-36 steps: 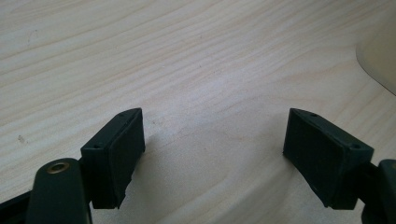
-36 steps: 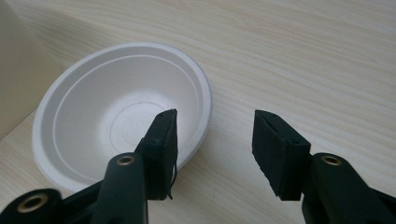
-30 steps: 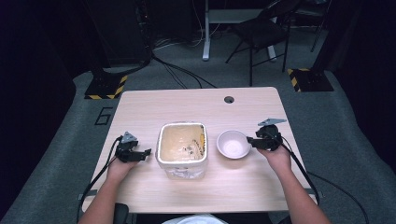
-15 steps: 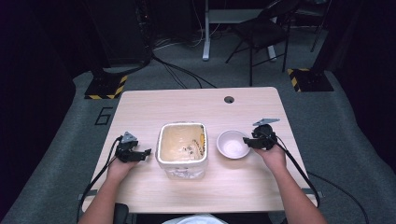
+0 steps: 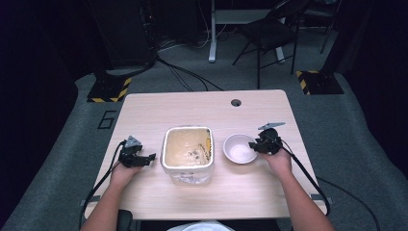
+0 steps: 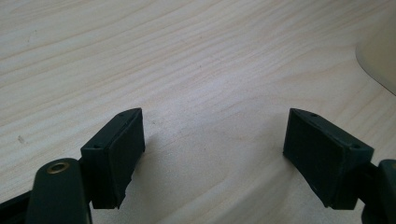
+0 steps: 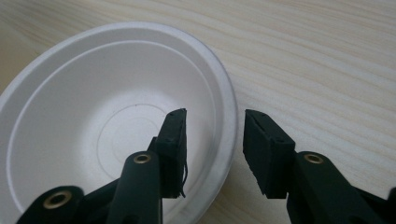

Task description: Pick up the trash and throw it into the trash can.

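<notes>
The white bowl (image 5: 239,148) is standing upright on the wooden table (image 5: 202,103), just to the right of the large cream container (image 5: 187,155), and it looks empty. The right gripper (image 7: 214,140) is placed over the near rim of the bowl: one jaw is inside the bowl and the other is outside, so the thin wall lies between them. The jaws have just been closing, but a gap is seen on both sides of the rim, so the bowl is not yet pinched and the gripper is counted as open. The left gripper (image 6: 212,156) is held wide open over bare table, with nothing between its jaws, and a corner of the container is seen at the edge of its view. Several risks can be judged from here. The bowl seems light and thin, so if the jaws are closed too hard, the rim may be bent or cracked. If only a small part of the rim is caught, the bowl may tip or slip out when it is lifted. If one pad arrives before the other, the bowl may be pushed sideways against the container. What the container holds cannot be told clearly.
</notes>
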Motion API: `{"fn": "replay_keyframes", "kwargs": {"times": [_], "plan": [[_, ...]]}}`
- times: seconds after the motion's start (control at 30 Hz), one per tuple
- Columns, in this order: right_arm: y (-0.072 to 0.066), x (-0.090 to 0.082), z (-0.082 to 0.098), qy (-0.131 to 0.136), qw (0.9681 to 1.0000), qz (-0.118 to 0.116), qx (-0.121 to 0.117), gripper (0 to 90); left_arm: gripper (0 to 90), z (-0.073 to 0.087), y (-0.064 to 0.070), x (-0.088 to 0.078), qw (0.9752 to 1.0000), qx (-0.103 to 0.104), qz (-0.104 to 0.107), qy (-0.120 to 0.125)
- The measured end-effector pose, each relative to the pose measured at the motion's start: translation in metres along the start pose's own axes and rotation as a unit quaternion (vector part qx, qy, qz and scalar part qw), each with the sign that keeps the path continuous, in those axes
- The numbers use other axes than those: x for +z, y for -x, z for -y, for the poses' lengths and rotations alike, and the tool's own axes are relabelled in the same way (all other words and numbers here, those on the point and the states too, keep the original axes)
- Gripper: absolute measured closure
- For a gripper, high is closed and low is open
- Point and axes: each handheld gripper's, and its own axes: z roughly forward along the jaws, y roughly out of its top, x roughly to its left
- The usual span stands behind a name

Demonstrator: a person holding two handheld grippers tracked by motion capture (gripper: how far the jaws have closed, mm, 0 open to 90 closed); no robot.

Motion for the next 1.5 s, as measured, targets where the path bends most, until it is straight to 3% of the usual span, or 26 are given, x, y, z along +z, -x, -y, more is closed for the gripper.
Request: {"fn": "replay_keyframes", "kwargs": {"times": [0.27,0.6,0.97,1.3,1.5], "plan": [[-0.001,0.003,0.001,-0.010,0.9998,-0.006,-0.013,71.2,20.4,0.000,0.000,0.000,1.0000,0.000,0.000,0.000],[-0.002,-0.006,-0.002,-0.005,0.9998,-0.020,-0.006,77.6,20.4,0.000,0.000,0.000,1.0000,0.000,0.000,0.000],[-0.027,-0.028,-0.021,-0.001,0.9973,-0.015,-0.072,81.7,20.4,0.000,0.000,0.000,1.0000,0.000,0.000,0.000],[-0.033,-0.050,-0.035,0.011,0.9954,-0.007,-0.094,83.3,20.4,0.000,0.000,0.000,1.0000,-0.001,0.000,0.000],[-0.036,-0.067,-0.044,0.024,0.9953,-0.004,-0.093,83.3,20.4,0.000,0.000,0.000,1.0000,0.000,0.000,0.000]]}}
